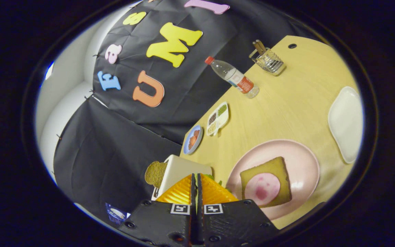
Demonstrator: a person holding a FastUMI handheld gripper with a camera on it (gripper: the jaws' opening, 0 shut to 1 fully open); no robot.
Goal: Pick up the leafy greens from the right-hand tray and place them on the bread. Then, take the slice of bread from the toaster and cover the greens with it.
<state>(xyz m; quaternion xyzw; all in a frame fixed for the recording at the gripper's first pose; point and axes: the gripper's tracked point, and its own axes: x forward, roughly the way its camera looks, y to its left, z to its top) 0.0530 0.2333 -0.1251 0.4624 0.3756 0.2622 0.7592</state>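
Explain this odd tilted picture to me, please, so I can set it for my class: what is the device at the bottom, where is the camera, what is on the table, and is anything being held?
The camera rides on a hand-held two-finger gripper and looks forward along its fingers, so the table looks tilted. The fingers are pressed almost together, with a bit of leafy greens peeping out at their tips, so they seem to be gripping the greens.

Just beyond the fingers is a white toaster with a bread slice sticking out. Beside it, a pink plate holds bread topped with a round pink slice. Farther off are a white tray, a water bottle, a wire holder, a divided dish and a small blue plate.
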